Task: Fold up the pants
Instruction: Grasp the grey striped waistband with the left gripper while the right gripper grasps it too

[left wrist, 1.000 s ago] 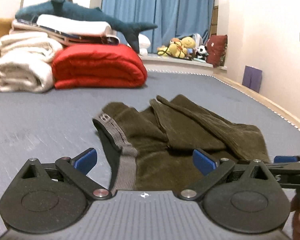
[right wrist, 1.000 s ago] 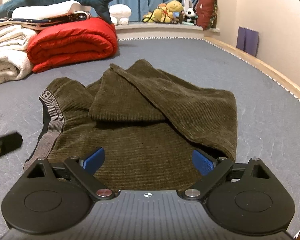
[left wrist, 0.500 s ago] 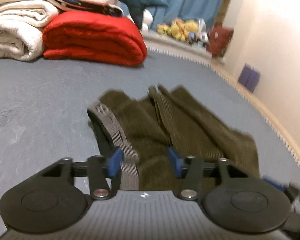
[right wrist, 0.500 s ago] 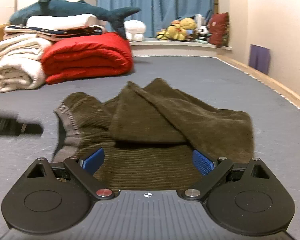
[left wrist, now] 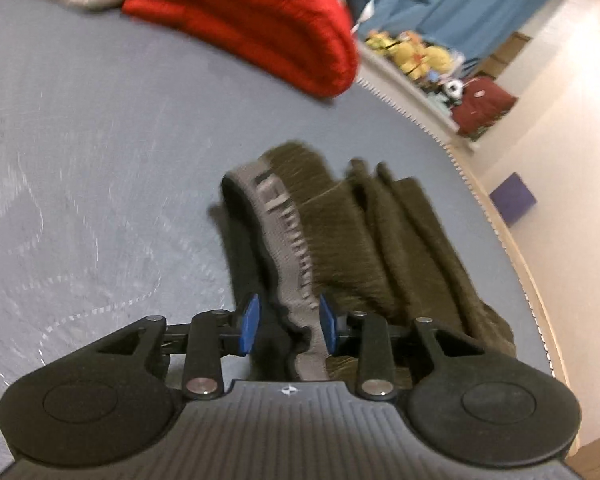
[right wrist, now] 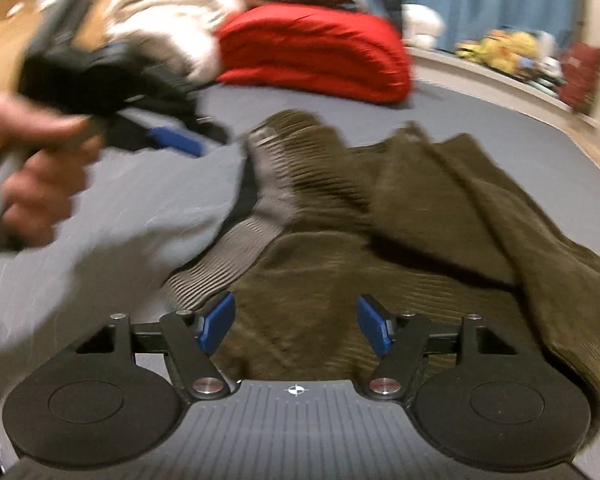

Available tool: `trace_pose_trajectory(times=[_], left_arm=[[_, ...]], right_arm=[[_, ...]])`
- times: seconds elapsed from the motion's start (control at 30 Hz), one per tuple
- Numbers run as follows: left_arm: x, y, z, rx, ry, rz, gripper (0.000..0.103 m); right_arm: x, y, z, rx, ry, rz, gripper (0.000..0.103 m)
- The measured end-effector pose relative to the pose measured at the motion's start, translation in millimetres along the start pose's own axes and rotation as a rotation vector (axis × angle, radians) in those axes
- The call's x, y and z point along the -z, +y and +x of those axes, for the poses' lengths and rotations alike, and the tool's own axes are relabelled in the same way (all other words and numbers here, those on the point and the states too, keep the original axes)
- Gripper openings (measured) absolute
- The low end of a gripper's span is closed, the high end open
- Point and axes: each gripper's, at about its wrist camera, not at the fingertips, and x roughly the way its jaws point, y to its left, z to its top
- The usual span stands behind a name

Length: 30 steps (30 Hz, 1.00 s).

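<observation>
Grey bed [left wrist: 100, 152]; olive pants [right wrist: 400, 216], waistband [left wrist: 296, 256] between left gripper [left wrist: 287, 322] jaws.

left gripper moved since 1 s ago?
Yes. The left gripper advanced and pitched down: the red blanket climbed to the frame top, pads narrowed around the waistband.

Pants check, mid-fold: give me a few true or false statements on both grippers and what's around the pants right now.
1. The left gripper has its blue pads either side of the grey waistband. True.
2. The right gripper is clamped shut on a trouser leg. False: its jaws stand well apart, over the olive pants.
3. The pants lie on a grey mattress. True.
4. A red blanket lies on top of the pants. False: it sits beyond them, apart.
5. The pants lie spread out flat. False: the legs are already folded over the body.
</observation>
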Motion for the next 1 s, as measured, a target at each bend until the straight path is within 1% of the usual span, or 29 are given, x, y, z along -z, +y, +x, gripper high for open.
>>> trace_pose_trajectory(times=[0.07,0.13,0.17,0.2,0.3,0.43,0.47,0.5,0.53,0.57,0.63,0.67,0.73,0.8,0.83,0.9,0.93,1.0], left_arm=[[-2.1,9.6,15.8,-0.007,0.040,-0.027,0.044],[-2.4,19.1,30.1,0.009,0.085,-0.057,0.052],[-3.6,25.4,37.8,0.025,0.104,-0.070,0.059],[-4.0,29.5,43.4,0.043,0.119,-0.086,0.065],[0.4,37.0,58.5,0.068,0.146,-0.120,0.067],[1.8,34.0,67.7,0.113,0.145,-0.109,0.068],[2.4,32.9,71.6,0.127,0.147,-0.106,0.071],[3.3,30.6,73.8,0.132,0.143,-0.099,0.077],[4.6,27.1,76.2,0.144,0.135,-0.086,0.081],[5.0,23.8,78.5,0.155,0.131,-0.078,0.087],[6.1,17.6,83.7,0.163,0.120,-0.055,0.093],[6.8,16.0,86.2,0.171,0.111,-0.047,0.095],[6.8,16.0,89.4,0.169,0.080,-0.056,0.095],[7.4,17.5,91.2,0.165,0.056,-0.090,0.095],[7.8,16.8,91.8,0.159,0.043,-0.097,0.095],[8.2,12.4,93.7,0.142,0.027,-0.085,0.095],[8.2,9.4,95.4,0.134,0.024,-0.070,0.095],[8.1,4.6,98.3,0.127,0.025,-0.049,0.095]], right_arm=[[1.5,11.5,7.3,-0.032,0.018,-0.059,0.073],[4.8,22.5,15.6,-0.063,0.043,-0.122,0.078],[6.7,27.4,19.8,-0.073,0.054,-0.150,0.082],[8.3,30.5,25.4,-0.080,0.068,-0.175,0.083],[12.0,37.6,39.2,-0.083,0.101,-0.231,0.083],[13.0,33.9,52.0,-0.075,0.139,-0.212,0.084],[12.3,33.7,53.6,-0.075,0.140,-0.208,0.084],[10.8,33.5,56.2,-0.077,0.140,-0.208,0.084],[9.1,34.3,58.1,-0.079,0.139,-0.208,0.084],[8.2,34.9,58.7,-0.085,0.139,-0.205,0.085],[8.0,35.4,57.4,-0.088,0.136,-0.204,0.082],[7.8,36.3,56.9,-0.087,0.132,-0.209,0.080],[6.2,35.2,59.8,-0.083,0.124,-0.220,0.076],[5.2,36.4,59.5,-0.087,0.111,-0.244,0.067],[5.3,36.8,58.6,-0.095,0.109,-0.250,0.064],[4.7,37.3,54.5,-0.111,0.100,-0.253,0.049],[4.7,37.3,51.8,-0.116,0.094,-0.250,0.045],[2.3,34.6,46.3,-0.134,0.079,-0.245,0.026]])
